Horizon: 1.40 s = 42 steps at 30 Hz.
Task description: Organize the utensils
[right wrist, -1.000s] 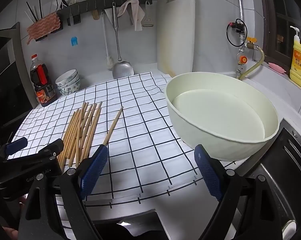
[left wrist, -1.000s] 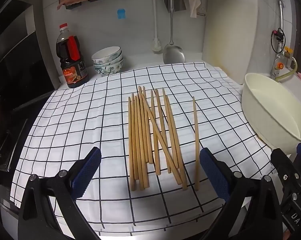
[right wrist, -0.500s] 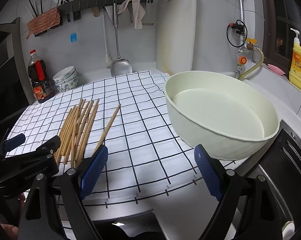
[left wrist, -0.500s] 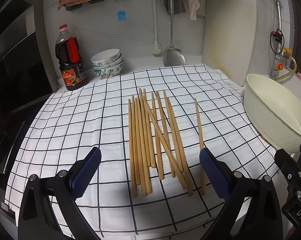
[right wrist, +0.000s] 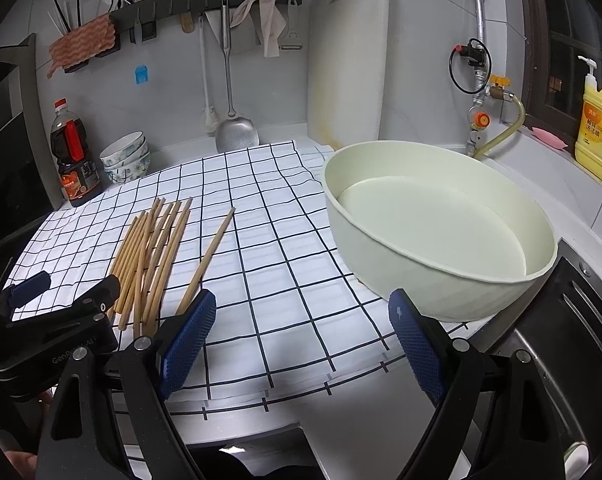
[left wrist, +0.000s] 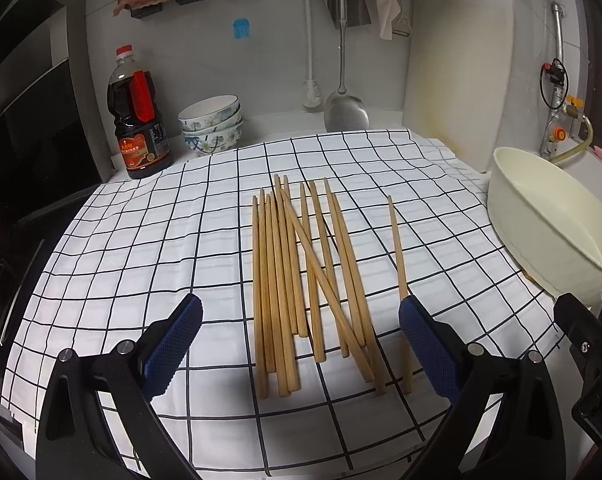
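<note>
Since a second ago the left hand-held gripper point(left wrist: 300, 340) has drawn back slightly, so the chopsticks point(left wrist: 301, 280) sit a little farther ahead of its spread, empty fingers. The right hand-held gripper point(right wrist: 301, 332) is likewise spread wide and holds nothing. The chopsticks lie in a loose bundle on the checked cloth point(left wrist: 161, 240) covering the tabletop, one crossing the others diagonally, and a single chopstick point(left wrist: 397, 264) lies apart to their right. A cream basin point(right wrist: 441, 220) stands on the cloth's right side. Behind are a sauce bottle point(left wrist: 137, 120), stacked bowls point(left wrist: 211, 124), a hanging ladle point(left wrist: 345, 112) and a cutting board point(left wrist: 461, 68).
</note>
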Each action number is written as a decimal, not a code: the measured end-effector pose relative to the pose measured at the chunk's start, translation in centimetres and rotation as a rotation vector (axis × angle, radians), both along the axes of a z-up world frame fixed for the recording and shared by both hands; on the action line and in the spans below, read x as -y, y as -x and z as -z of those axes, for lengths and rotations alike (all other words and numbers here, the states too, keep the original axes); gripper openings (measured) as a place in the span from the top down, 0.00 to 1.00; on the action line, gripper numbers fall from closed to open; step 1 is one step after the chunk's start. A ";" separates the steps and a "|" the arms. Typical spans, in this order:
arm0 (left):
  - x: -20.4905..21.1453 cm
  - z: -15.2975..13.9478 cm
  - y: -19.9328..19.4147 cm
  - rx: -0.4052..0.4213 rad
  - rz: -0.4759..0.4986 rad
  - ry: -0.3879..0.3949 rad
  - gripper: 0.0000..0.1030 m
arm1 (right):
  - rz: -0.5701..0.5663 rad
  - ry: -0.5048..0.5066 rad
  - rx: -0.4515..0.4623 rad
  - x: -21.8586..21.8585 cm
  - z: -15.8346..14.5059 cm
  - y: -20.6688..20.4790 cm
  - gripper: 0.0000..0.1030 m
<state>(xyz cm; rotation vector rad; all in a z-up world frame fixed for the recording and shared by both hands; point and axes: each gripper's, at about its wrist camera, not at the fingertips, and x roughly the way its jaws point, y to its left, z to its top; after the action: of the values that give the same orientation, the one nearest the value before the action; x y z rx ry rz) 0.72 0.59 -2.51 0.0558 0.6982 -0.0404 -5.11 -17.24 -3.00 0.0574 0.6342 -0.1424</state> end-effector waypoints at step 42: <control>-0.1 0.0 0.2 -0.003 -0.005 0.020 0.06 | -0.016 0.001 -0.001 -0.4 0.3 -0.1 0.18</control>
<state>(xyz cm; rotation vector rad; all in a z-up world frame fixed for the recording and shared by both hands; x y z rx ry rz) 0.52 0.70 -2.51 0.0353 0.7008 -0.0428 -5.03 -16.81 -3.28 0.0514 0.6353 -0.1274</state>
